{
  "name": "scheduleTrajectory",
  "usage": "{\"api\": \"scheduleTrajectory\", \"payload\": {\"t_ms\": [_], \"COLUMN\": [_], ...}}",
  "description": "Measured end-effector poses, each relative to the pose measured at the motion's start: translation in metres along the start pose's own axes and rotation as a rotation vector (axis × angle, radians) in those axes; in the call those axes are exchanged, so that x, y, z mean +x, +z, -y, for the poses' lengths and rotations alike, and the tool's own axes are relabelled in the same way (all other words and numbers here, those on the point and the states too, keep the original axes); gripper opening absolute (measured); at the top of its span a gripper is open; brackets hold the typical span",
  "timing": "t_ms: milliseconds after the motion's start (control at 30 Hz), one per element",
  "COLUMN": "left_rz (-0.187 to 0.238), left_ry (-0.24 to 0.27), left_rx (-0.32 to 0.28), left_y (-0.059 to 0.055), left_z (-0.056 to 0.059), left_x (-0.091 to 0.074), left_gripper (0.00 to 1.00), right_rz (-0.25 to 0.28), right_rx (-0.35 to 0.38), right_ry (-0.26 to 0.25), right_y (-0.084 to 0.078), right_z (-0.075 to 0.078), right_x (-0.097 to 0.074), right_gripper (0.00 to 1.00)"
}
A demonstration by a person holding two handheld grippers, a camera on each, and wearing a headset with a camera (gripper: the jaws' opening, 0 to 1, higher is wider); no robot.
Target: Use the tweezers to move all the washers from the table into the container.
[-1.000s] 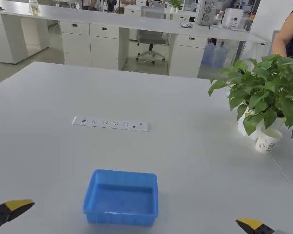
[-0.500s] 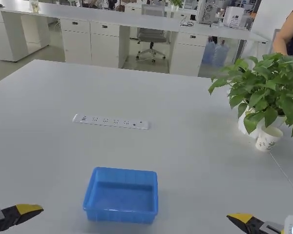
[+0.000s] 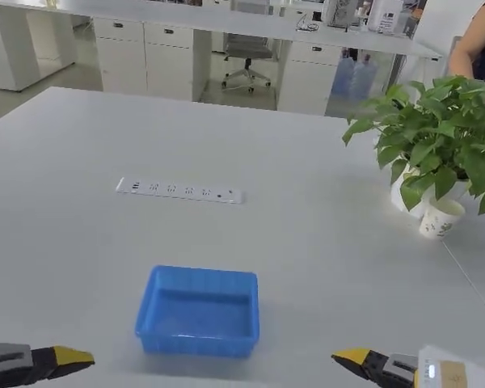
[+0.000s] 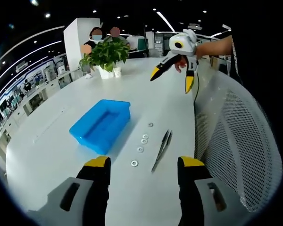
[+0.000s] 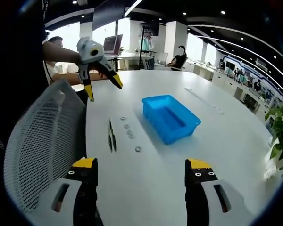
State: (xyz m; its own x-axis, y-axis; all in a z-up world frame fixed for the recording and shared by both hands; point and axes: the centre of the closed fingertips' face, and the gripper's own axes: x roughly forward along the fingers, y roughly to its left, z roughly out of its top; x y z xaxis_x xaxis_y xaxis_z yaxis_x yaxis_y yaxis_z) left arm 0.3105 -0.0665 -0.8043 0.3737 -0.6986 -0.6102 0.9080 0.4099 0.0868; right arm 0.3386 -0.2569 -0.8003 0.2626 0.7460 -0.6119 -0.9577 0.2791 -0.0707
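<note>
Several small metal washers (image 4: 140, 149) lie in a row on the white table, between the blue container (image 4: 101, 125) and the steel tweezers (image 4: 162, 143). My left gripper (image 4: 145, 162) is open above the table edge with nothing in it. My right gripper (image 5: 141, 164) is open and empty too, facing the same washers (image 5: 130, 133), tweezers (image 5: 111, 135) and container (image 5: 170, 117) from the other side. Each gripper sees the other one held up open: the right gripper (image 4: 177, 66) and the left gripper (image 5: 98, 63). In the head view the container (image 3: 198, 311) sits between a left fingertip (image 3: 71, 358) and a right fingertip (image 3: 352, 360).
A white power strip (image 3: 179, 191) lies beyond the container. A potted plant (image 3: 436, 153) and a paper cup (image 3: 440, 220) stand at the right. A white mesh chair back (image 4: 236, 127) is close to the table's near edge. A person (image 3: 481, 40) stands far right.
The head camera has tipped down a little. Both yellow gripper tips have come further into the picture, towards each other, at the bottom corners. The container has not moved.
</note>
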Motion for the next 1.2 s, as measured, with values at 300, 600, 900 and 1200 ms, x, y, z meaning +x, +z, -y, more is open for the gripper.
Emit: {"api": "scheduleTrajectory", "payload": {"t_ms": [300,600,900,1200], "left_rz": [-0.064,-0.097,-0.141,-0.222], "left_ry": [-0.097,-0.158,-0.209,-0.246], "left_rx": [0.064,0.116,0.15,0.217], "left_y": [-0.01,-0.013,-0.023,-0.042], "left_z": [0.011,0.015,0.019,0.018], "left_x": [0.016,0.029,0.041,0.05], "left_gripper": [0.44,0.31,0.26,0.19], "right_rz": [-0.022,-0.049,-0.061,-0.095], "right_rx": [-0.05,-0.115,-0.17,-0.221], "right_ry": [0.064,0.15,0.236,0.289], "right_y": [-0.001,0.001,0.004,0.002], "right_z": [-0.012,-0.027,-0.049,-0.064], "right_x": [0.019,0.043,0.067,0.09], "right_gripper": [0.65,0.54,0.44,0.34]}}
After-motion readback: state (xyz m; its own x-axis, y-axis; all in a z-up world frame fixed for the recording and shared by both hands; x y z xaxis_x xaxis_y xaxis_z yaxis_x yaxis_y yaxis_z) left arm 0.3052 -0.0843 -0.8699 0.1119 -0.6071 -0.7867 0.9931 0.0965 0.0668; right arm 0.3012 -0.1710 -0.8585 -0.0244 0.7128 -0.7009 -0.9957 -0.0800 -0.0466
